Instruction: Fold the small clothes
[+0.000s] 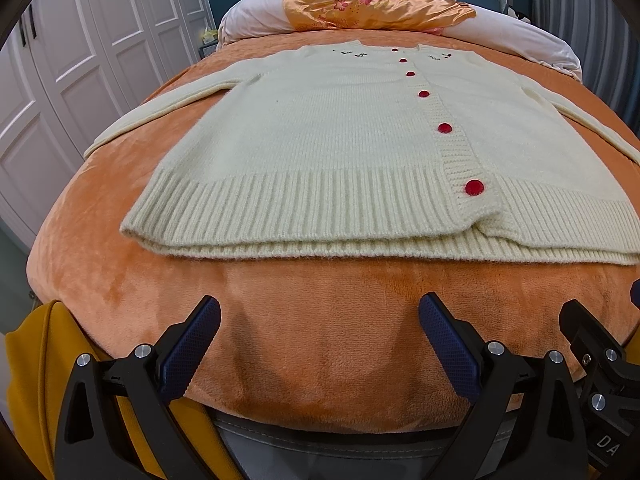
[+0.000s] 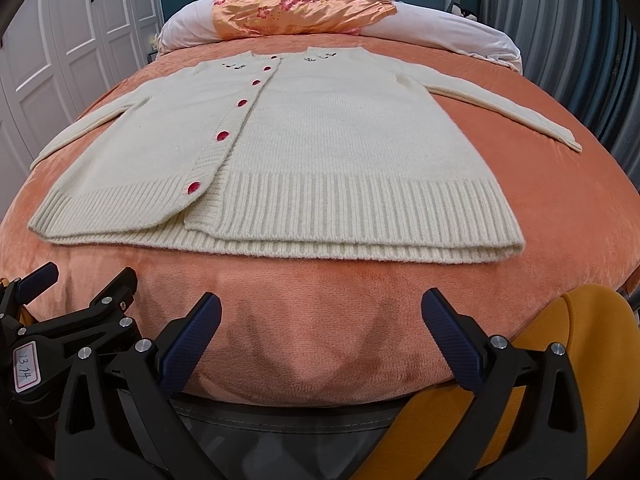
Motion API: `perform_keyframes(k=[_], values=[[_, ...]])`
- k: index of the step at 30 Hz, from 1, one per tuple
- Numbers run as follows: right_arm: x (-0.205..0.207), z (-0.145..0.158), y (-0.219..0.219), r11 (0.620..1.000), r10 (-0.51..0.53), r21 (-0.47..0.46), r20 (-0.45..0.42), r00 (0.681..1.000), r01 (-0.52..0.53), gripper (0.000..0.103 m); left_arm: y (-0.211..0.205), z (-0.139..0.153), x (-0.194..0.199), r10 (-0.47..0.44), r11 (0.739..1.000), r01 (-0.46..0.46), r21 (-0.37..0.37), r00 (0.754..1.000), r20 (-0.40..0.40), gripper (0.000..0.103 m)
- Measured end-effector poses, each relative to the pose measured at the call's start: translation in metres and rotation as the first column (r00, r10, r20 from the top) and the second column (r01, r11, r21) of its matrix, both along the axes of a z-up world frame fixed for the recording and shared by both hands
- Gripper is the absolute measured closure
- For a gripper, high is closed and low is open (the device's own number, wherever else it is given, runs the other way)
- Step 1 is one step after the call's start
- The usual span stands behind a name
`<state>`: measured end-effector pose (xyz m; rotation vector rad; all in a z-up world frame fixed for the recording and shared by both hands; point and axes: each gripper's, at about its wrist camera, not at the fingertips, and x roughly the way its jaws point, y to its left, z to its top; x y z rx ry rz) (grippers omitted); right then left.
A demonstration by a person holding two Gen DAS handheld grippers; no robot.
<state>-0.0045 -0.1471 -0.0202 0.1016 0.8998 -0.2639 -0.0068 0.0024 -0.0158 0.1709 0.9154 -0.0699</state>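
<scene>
A cream knitted cardigan (image 1: 320, 136) with red buttons (image 1: 474, 187) lies flat and buttoned on the orange bed blanket (image 1: 304, 320), sleeves spread out to both sides. It also shows in the right wrist view (image 2: 320, 140). My left gripper (image 1: 320, 312) is open and empty, near the bed's front edge, short of the cardigan's ribbed hem. My right gripper (image 2: 322, 308) is open and empty, likewise in front of the hem. The left sleeve (image 1: 160, 108) and right sleeve (image 2: 500, 108) reach toward the bed's sides.
Pillows with an orange floral satin cover (image 1: 372, 4) lie at the head of the bed. White wardrobe doors (image 1: 80, 40) stand at left, a curtain (image 2: 560, 20) at right. Yellow fabric (image 1: 36, 380) hangs at the bed's front corners (image 2: 560, 360).
</scene>
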Motion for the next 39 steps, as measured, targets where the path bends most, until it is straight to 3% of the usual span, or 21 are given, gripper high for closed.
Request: perform_keyframes(k=[19, 25, 30, 34, 39], values=[[0.000, -0.001, 0.000, 1.000, -0.001, 0.002, -0.003, 1.000, 0.001, 0.005, 0.000, 0.000, 0.000, 0.000, 1.000, 0.000, -0.002, 1.000, -0.002, 0.006], [0.005, 0.002, -0.022, 0.995, -0.023, 0.097, -0.008, 1.000, 0.024, 0.005, 0.015, 0.011, 0.010, 0.040, 0.999, -0.040, -0.034, 0.999, 0.002, 0.006], [0.016, 0.026, -0.112, 0.969, -0.193, 0.166, 0.044, 0.980, 0.183, 0.005, 0.035, 0.030, 0.033, 0.085, 0.995, -0.084, -0.056, 0.996, 0.023, 0.006], [0.038, 0.045, -0.227, 0.921, -0.374, 0.151, 0.086, 0.923, 0.359, 0.005, 0.042, 0.042, 0.058, 0.105, 0.993, -0.104, -0.052, 0.994, 0.022, 0.006], [0.074, 0.048, -0.356, 0.851, -0.514, 0.175, 0.083, 0.854, 0.495, 0.005, 0.042, 0.052, 0.085, 0.121, 0.991, -0.119, -0.063, 0.992, 0.024, 0.006]])
